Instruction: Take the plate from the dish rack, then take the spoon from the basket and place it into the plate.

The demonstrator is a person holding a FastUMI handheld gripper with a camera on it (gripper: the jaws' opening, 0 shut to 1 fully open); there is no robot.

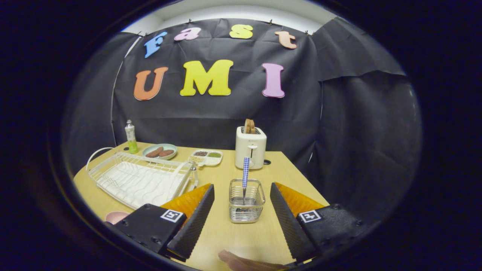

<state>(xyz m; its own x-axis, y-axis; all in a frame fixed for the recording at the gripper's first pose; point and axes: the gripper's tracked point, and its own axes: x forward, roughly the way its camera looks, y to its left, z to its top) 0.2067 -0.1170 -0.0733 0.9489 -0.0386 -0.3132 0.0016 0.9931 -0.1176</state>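
A small wire basket [246, 210] stands on the wooden table just ahead of my gripper [241, 187], in line with the gap between the fingers. A spoon [246, 171] with a blue checked handle stands upright in it. The gripper is open, its fingers wide apart with nothing between them. A white dish rack [143, 180] lies beyond the left finger with no dishes in it. The edge of a pink plate [115, 216] shows on the table beside the left finger, mostly hidden behind it.
A cream toaster [250, 146] with bread stands beyond the basket. Further left are a divided white tray [206, 156], a green plate with sausages [160, 151] and a bottle [131, 137]. A person's fingertip [241, 262] rests near the table's front edge.
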